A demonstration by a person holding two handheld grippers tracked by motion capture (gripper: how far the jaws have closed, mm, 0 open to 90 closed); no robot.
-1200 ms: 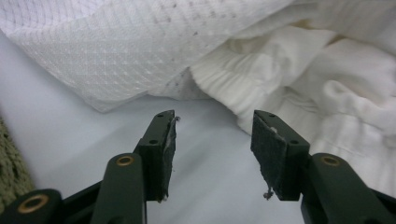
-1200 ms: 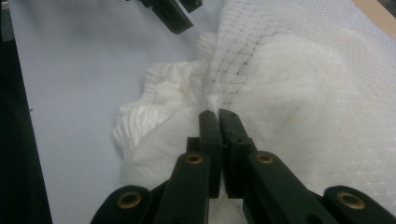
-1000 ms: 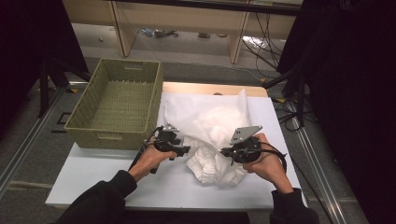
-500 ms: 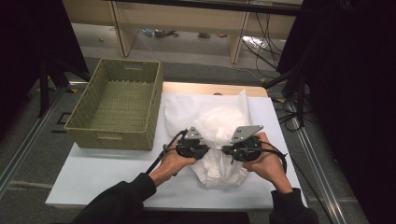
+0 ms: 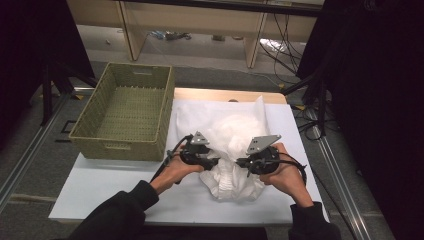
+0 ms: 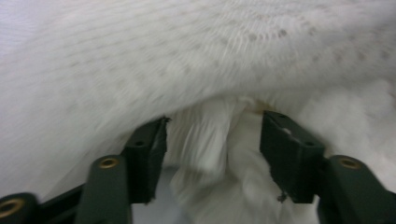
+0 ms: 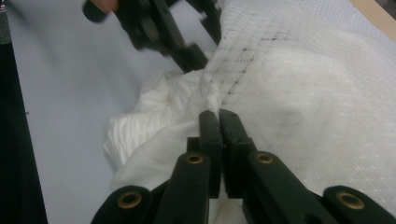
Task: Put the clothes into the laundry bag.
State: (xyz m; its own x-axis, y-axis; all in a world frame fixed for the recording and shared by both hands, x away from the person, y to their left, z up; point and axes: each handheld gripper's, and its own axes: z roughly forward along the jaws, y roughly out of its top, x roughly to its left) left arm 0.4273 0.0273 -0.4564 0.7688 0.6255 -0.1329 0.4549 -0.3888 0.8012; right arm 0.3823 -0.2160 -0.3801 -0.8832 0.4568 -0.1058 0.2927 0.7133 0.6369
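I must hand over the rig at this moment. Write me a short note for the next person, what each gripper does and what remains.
Right gripper: shut on the mesh bag's edge, near the white garment.
Left gripper: open, jaws around a fold of the white garment, not yet closed.
Things: mesh bag and garment lie on the white table; the wicker basket stands at the table's left, empty.
Done: one grip on the bag.
Left: probably close the left gripper and move the garment.

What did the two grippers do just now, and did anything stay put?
The left gripper slid right, from beside the basket to the white cloth bundle, and now sits with its jaws open around a fold. The right gripper kept its place, shut on the mesh edge. The woven basket and the table stayed put.
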